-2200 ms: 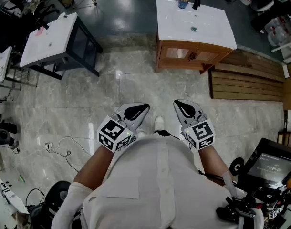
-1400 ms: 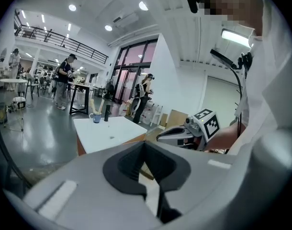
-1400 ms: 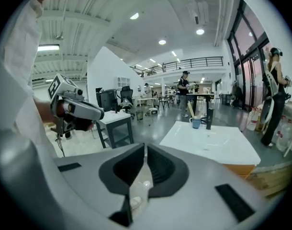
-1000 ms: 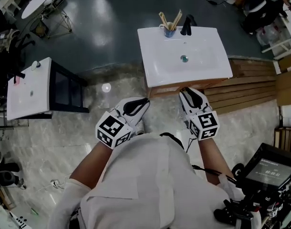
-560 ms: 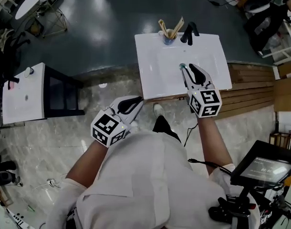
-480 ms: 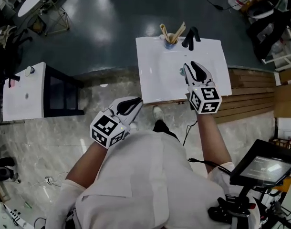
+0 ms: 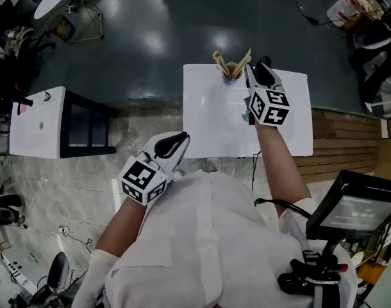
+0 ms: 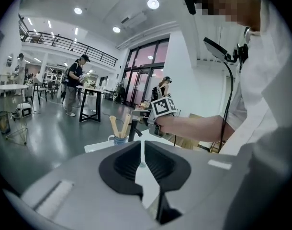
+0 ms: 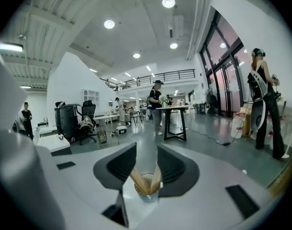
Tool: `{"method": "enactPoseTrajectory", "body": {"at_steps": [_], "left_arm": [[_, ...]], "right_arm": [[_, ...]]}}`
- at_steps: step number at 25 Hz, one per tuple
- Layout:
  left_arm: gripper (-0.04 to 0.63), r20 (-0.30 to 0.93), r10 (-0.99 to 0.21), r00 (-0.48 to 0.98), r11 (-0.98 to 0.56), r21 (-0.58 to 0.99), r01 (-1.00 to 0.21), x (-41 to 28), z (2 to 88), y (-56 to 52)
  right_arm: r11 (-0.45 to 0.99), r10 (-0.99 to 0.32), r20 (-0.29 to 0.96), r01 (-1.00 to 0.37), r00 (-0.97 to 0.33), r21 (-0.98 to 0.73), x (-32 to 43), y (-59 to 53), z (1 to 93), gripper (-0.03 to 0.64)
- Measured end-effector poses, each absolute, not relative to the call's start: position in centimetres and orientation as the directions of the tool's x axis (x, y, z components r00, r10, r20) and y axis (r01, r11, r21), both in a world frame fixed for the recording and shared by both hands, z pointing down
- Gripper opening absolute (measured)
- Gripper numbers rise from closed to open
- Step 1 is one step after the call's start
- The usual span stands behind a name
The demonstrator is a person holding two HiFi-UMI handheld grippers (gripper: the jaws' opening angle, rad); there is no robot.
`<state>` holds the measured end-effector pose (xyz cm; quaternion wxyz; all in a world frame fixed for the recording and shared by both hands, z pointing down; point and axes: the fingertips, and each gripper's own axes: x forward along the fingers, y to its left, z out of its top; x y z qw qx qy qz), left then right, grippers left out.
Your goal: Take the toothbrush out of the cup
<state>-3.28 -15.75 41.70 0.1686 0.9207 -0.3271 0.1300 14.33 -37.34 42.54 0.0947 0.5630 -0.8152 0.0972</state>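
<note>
A small blue cup (image 7: 231, 71) with two wooden toothbrushes (image 7: 220, 61) stands at the far edge of the white sink top (image 7: 211, 114). My right gripper (image 7: 250, 65) reaches over the basin and sits just right of the cup. In the right gripper view the cup (image 9: 148, 189) and toothbrushes (image 9: 138, 180) show straight ahead in the gap of the gripper (image 9: 147, 150). Its jaws are opening and nothing is pressed between them. My left gripper (image 7: 183, 135) is shut and empty, held near the sink's front left corner. From the left gripper (image 8: 141, 145) the cup (image 8: 119, 139) shows farther off.
A black faucet (image 8: 133, 128) stands right beside the cup. A white table on a dark frame (image 7: 38, 120) is at the left, wooden planks (image 7: 340, 153) lie at the right, and a monitor on a stand (image 7: 352, 207) is at the lower right. People stand in the hall beyond.
The person has stepped up to the sink. My right gripper travelled forward over the basin to the cup and its jaws spread wider. The left gripper stayed shut near the front edge.
</note>
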Motion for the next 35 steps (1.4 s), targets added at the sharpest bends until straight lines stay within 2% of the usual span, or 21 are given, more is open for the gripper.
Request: {"method": "enactPoseTrajectory", "body": {"at_steps": [5,10,16,20,35], "left_arm": [[0.009,0.369,-0.616,0.696,-0.677,0.203,-0.708,-3.3,41.8,-17.8],[0.009,0.385,-0.658,0.647,-0.628,0.193,-0.754,-5.1,42.1,-18.6],[0.009,0.391,-0.671,0.630,-0.608,0.196,-0.769,-6.5,42.3,-19.1],[0.009,0.389,-0.668,0.634,-0.611,0.198,-0.766,-6.8,42.4,-19.4],[0.009,0.364,-0.647,0.670,-0.645,0.209,-0.735,-8.4,42.1,-18.7]], "right_arm": [[0.322,-0.904,0.287,-0.946,-0.317,-0.031,14.5,-41.4,44.1,0.110],[0.276,-0.908,0.306,-0.958,-0.287,-0.078,14.7,-43.4,45.2,0.110],[0.249,-0.903,0.336,-0.963,-0.268,-0.101,14.9,-44.3,46.9,0.109],[0.230,-0.899,0.356,-0.967,-0.256,-0.113,15.3,-44.4,48.1,0.054],[0.277,-0.929,0.255,-0.961,-0.268,-0.001,14.1,-42.8,42.4,0.031]]}}
